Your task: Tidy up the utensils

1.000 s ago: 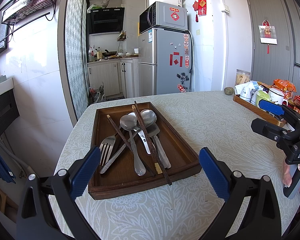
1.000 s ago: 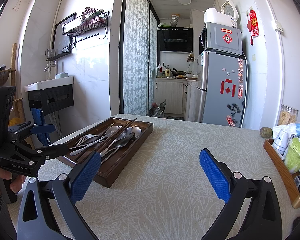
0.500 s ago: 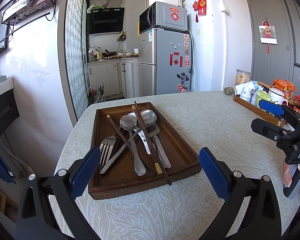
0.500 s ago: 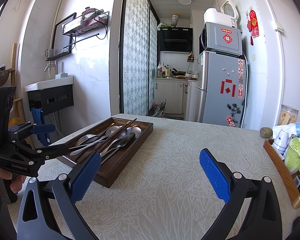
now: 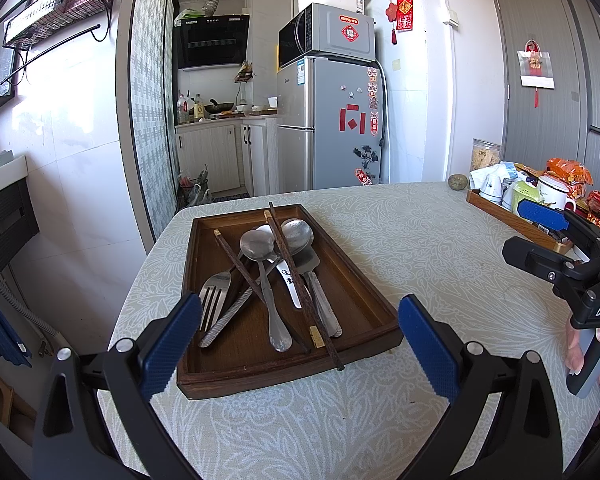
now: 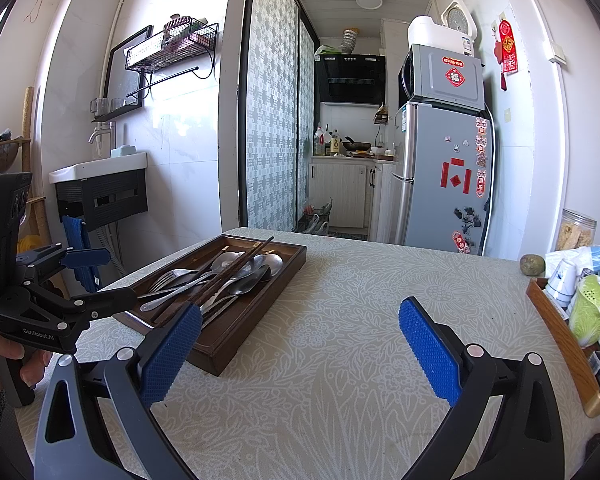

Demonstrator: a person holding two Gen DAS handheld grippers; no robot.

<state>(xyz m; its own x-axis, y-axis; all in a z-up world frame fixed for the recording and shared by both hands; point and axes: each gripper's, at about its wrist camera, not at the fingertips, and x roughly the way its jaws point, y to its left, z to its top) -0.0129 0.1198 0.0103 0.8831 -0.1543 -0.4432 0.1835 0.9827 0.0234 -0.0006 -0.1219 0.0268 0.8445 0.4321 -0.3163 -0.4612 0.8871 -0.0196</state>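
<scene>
Left gripper [image 5: 300, 334] hovering over the near end of the table [image 5: 420, 248], blue pads [image 5: 430, 350] spread wide, gripping nothing. Straight ahead between those fingers: a dark wooden tray [image 5: 196, 272], its near rim just past the fingertips. Inside it, a jumbled heap of utensils. A fork [image 5: 214, 294] lying close to the left finger, tines toward the camera. Two spoons [image 5: 256, 244] with bowls at the far end, handles running back toward the fingers. A flat spatula-like piece [image 5: 310, 258] toward the right-finger side, partly covered. A white-handled piece [image 5: 288, 282] with dark lettering tucked in the middle of the pile. Dark chopsticks [image 5: 300, 284] crossing diagonally over everything, one tip poking out over the near rim, another resting on the far rim.

Right gripper [image 6: 300, 350] also spread wide and holding nothing, floating over bare patterned cloth. Same tray off beyond its left finger, the pile seen from the side, chopsticks angled up above the spoons.

Out past the right finger, at the table's edge: a second wooden tray [image 6: 556, 332], lighter in colour, crowded with white cups [image 6: 562, 280], a green strainer-like piece [image 6: 590, 306] and snack packets [image 5: 568, 172]. Small brown stone-like lump [image 6: 532, 265] sitting on the cloth just beyond it. Clear jar [image 6: 578, 232] of something tan standing behind.
</scene>
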